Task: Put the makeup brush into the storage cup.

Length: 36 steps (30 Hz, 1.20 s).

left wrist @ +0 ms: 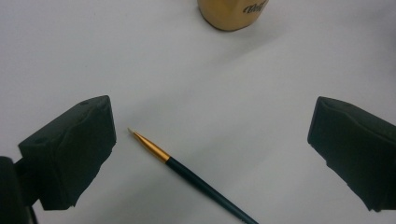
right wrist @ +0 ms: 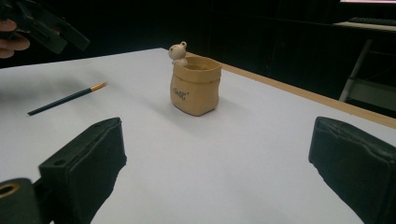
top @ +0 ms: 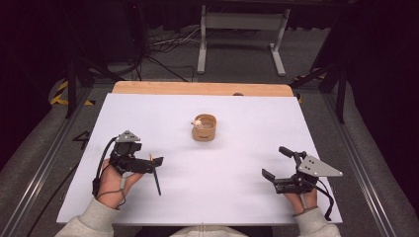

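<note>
In the high view the thin brush [top: 157, 178] is half lost under the left hand-held gripper [top: 148, 165], just a dark sliver lying on the white counter [top: 237, 197] with its far end hard to make out; the left gripper view brings it close, showing a pale pointed tip, a gold ferrule and a dark green handle that runs off the bottom edge, lying flat between the two widely spread jaws and touched by neither. That view cuts off the tan sack-shaped pot [left wrist: 232, 13] at the top, so its rim and the writing on it are incomplete. The right gripper view shows the pot whole, upright, with a small pale figure [right wrist: 178, 51] on its rim, and the brush lying well to its side. The right hand-held gripper [top: 279, 165] gapes wide with nothing in it, near the counter's right edge
</note>
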{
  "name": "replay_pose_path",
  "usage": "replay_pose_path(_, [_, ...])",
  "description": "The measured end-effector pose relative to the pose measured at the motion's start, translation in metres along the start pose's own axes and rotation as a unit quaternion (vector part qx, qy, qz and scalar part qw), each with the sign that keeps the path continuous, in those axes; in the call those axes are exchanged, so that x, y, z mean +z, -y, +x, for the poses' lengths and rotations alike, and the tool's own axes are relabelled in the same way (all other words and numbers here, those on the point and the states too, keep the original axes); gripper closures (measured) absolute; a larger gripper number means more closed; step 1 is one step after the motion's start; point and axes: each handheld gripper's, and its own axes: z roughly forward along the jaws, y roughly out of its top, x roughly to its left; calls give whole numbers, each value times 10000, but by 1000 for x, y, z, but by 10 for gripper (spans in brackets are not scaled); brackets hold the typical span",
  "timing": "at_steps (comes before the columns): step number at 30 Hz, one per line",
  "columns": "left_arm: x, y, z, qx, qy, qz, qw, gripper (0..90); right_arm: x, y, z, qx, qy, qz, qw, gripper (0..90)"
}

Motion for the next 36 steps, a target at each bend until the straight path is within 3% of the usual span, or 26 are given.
replay_pose_path(4, [5,-3,0,-24,-41,215,9998,17,-1,0,0,-13,18,-8,10000,40])
replay_pose_path(5, [6,-3,-2,-115,-59,269,9996,17,-1,0,0,-18,16,-12,10000,40])
replay_pose_path(10, [13,-6,-3,-81,-165,558,9983,17,-1,0,-1,4,22,-27,10000,40])
replay_pose_path(19, [23,-12,-3,-63,-476,1077,9930,22,-1,0,-1,16,23,-21,10000,40])
replay_pose_path(27, [30,-14,1,-65,-561,1442,9879,34,-1,0,-1,25,15,5,10000,40])
replay_pose_path(36, [39,-12,2,-33,-530,1699,9840,75,-1,0,-1,38,11,18,10000,40])
